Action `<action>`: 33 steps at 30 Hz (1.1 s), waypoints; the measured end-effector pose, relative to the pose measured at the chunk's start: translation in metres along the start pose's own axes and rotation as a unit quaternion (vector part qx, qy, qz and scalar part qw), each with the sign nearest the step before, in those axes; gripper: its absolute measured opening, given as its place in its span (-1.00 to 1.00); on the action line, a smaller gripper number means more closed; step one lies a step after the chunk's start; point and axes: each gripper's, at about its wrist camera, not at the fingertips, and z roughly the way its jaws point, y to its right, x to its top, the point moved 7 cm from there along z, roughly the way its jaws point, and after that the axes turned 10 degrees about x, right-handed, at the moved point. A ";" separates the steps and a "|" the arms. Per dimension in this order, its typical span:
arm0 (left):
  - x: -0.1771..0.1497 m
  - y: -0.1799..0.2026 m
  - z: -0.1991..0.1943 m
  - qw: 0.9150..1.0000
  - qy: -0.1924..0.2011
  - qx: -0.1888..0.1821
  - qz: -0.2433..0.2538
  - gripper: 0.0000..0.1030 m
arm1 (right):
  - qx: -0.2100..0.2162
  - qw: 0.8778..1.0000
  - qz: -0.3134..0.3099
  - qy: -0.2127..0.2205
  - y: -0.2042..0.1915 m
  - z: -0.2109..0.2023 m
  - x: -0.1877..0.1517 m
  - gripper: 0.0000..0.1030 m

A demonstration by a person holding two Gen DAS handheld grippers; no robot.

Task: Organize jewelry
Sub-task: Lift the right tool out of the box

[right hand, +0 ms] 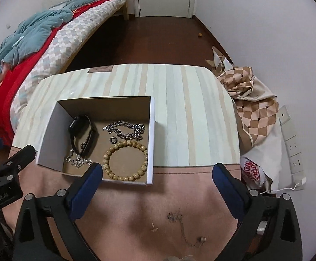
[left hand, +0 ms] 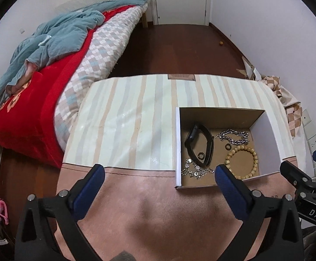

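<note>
1. The left gripper (left hand: 159, 174) hangs above the pink front band of the table (left hand: 125, 117), jaws spread wide and empty
2. The right gripper (right hand: 158, 171) is likewise wide open with nothing between its fingers
3. An open cardboard box (right hand: 49, 128) sits on the table and holds the jewelry: a black watch (right hand: 83, 133), a silver chain (right hand: 125, 129), a wooden bead bracelet (right hand: 125, 159), a sparkly bracelet (left hand: 196, 170) and what look like two small dark rings (left hand: 227, 146), too small to be sure
4. A thin chain (right hand: 187, 238) lies on the pink band outside the box
</note>
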 end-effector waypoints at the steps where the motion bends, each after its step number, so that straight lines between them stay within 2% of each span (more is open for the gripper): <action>1: 0.000 -0.002 -0.005 1.000 0.005 0.001 -0.001 1.00 | -0.001 1.000 -0.001 0.004 -0.001 -0.005 -0.001 0.98; 17: -0.008 -0.020 -0.094 0.997 0.076 -0.009 -0.010 1.00 | -0.011 0.996 -0.006 0.084 -0.021 -0.103 -0.009 0.98; 22: -0.012 -0.027 -0.108 0.996 0.085 -0.010 -0.017 1.00 | -0.004 0.995 -0.007 0.102 -0.028 -0.128 -0.015 0.98; 28: -0.026 -0.027 -0.102 0.997 0.076 0.001 -0.022 1.00 | 0.027 0.994 0.014 0.102 -0.025 -0.138 -0.032 0.98; 33: -0.055 -0.003 -0.067 0.999 0.038 0.018 0.003 1.00 | 0.028 0.994 0.082 0.068 0.024 -0.109 -0.074 0.98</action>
